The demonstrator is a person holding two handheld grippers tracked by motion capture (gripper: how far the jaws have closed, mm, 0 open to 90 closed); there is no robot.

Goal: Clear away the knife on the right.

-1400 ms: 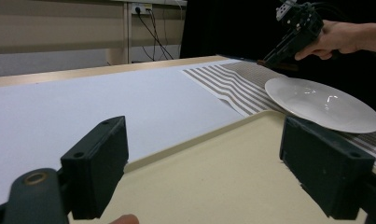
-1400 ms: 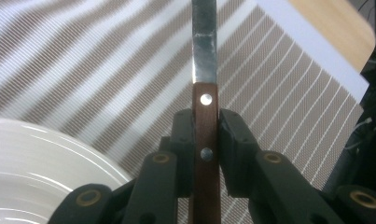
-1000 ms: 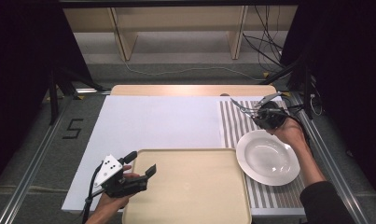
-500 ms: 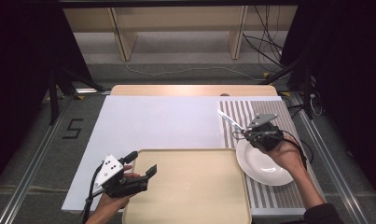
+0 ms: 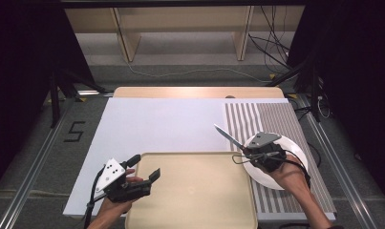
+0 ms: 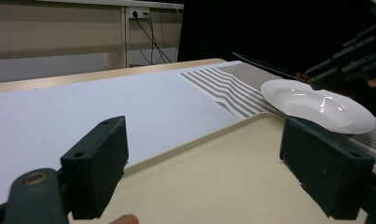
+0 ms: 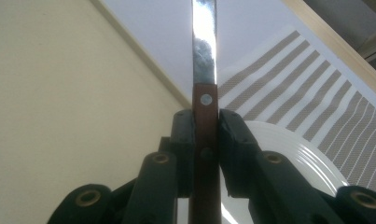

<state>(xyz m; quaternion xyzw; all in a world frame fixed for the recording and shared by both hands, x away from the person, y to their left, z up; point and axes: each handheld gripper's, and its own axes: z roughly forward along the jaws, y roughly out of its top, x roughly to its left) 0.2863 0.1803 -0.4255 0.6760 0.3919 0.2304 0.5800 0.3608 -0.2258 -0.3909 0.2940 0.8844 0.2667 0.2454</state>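
Closest to the camera in the high view, the left claw (image 5: 143, 168) sits over the near-left corner of the beige tray (image 5: 195, 200), jaws spread wide with nothing between them. From its own gripper view you just see tray surface in the gap.

Next out, the right claw (image 5: 241, 152) is at the tray's right edge, partly above the white plate (image 5: 295, 151), and it's clamped tight on a knife (image 5: 228, 137). In the right gripper view both pads are squeezing the brown wooden handle (image 7: 205, 121), with the steel blade sticking straight out past them. In the high view the blade angles up and left, its tip over the white sheet (image 5: 156, 124) on the bench, just past the tray's far-right corner. Knife is off the surface, carried in the air.

The plate rests on the striped mat (image 5: 271, 119), right beside the tray.

Farther back there's a wooden strip (image 5: 180, 91) along the bench's far edge, then shelving legs and cables on the floor.
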